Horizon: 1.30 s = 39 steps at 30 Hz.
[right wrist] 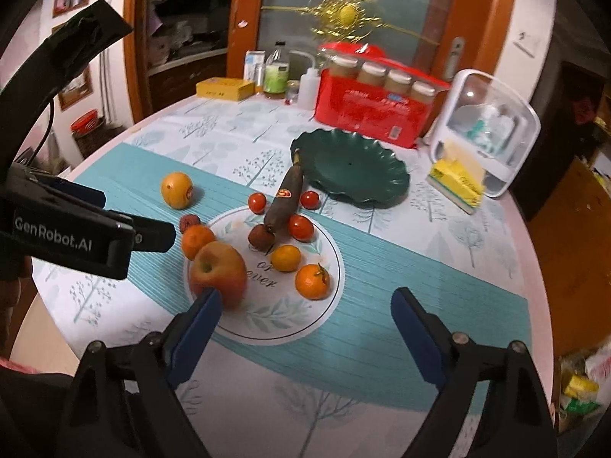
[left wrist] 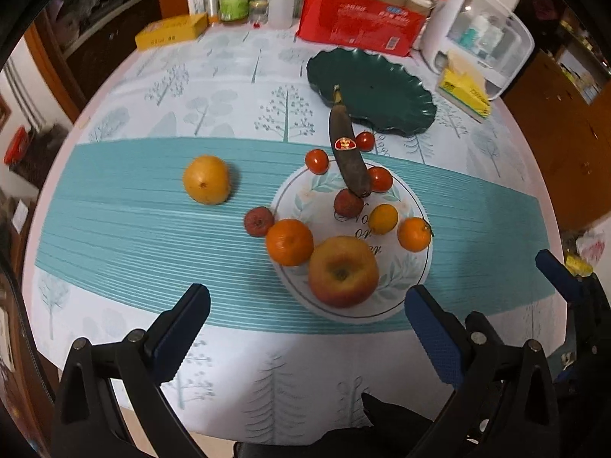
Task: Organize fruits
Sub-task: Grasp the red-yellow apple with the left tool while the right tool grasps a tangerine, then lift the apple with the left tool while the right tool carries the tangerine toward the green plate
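A white leaf-patterned plate (left wrist: 401, 286) holds a red-yellow apple (left wrist: 342, 271), mandarins (left wrist: 414, 233) and a lychee (left wrist: 347, 203). A dark, overripe banana (left wrist: 349, 152) leans across the plate's far rim among cherry tomatoes (left wrist: 317, 161). A large orange (left wrist: 206, 179) lies alone on the cloth to the left. Beyond them stands an empty dark green leaf-shaped plate (left wrist: 372, 91). My left gripper (left wrist: 307, 292) hangs open just short of the apple. My right gripper (right wrist: 305, 297) is open over the white plate's (right wrist: 324, 316) near rim, its left finger (right wrist: 198, 320) in front of the apple (right wrist: 217, 273).
Along the round table's far edge stand a red carton of jars (left wrist: 362, 19), a yellow box (left wrist: 172, 30), bottles (left wrist: 233, 0), a white storage case (left wrist: 481, 34) and a yellow tissue pack (left wrist: 464, 89). The left gripper's body (right wrist: 76, 240) reaches in at the left of the right wrist view.
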{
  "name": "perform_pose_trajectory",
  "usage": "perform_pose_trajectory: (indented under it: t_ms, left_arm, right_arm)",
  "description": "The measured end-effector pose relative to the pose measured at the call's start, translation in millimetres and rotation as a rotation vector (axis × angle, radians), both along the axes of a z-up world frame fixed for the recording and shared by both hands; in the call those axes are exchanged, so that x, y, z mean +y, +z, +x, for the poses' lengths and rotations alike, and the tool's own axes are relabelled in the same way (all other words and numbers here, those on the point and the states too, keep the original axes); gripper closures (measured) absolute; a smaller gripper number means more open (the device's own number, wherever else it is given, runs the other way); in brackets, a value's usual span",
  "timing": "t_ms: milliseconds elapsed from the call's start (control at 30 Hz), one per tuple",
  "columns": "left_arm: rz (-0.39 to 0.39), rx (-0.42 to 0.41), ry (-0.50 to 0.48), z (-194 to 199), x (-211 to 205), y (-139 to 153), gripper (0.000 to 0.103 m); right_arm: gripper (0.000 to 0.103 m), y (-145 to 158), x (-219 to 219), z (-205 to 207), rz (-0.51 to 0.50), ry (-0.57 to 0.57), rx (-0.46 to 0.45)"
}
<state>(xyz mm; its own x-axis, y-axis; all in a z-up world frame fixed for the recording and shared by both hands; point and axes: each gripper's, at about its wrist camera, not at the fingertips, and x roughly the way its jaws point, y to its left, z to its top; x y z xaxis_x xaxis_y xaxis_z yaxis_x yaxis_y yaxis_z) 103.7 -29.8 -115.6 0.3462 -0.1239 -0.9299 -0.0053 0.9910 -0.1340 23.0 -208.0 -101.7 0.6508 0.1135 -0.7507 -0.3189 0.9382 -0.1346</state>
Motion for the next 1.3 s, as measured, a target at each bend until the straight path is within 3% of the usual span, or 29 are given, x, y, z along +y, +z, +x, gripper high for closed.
perform_pose_trajectory:
  t_ms: [200, 367, 700, 933, 1167, 1300]
  left_arm:
    - [-0.041, 0.089, 0.076, 18.4, -12.5, -27.7, 0.004]
    - [-0.076, 0.174, 0.138, 29.4, -19.1, -55.1, 0.005]
    - [-0.061, 0.252, 0.224, 41.9, -28.1, -91.4, 0.007]
    - [-0.057, 0.270, 0.241, 50.6, -36.8, -105.2, 0.017]
    - [-0.064, 0.306, 0.246, 53.9, -43.3, -122.9, 0.037]
    - [-0.070, 0.303, 0.237, 54.8, -44.6, -126.8, 0.038]
  right_arm:
    - [0.020, -24.6, -15.2, 32.0, -0.002, 0.104, 0.053]
    - [0.032, -47.3, -20.4, 53.0, -0.011, 0.190, 0.087]
    - [0.053, -90.1, -18.4, 79.1, -0.021, 0.296, 0.147]
    - [0.060, -108.6, -18.8, 86.6, 0.001, 0.323, 0.184]
    - [0.063, -112.5, -17.3, 89.8, 0.025, 0.343, 0.179]
    - [0.064, -112.7, -18.1, 90.6, 0.031, 0.340, 0.179]
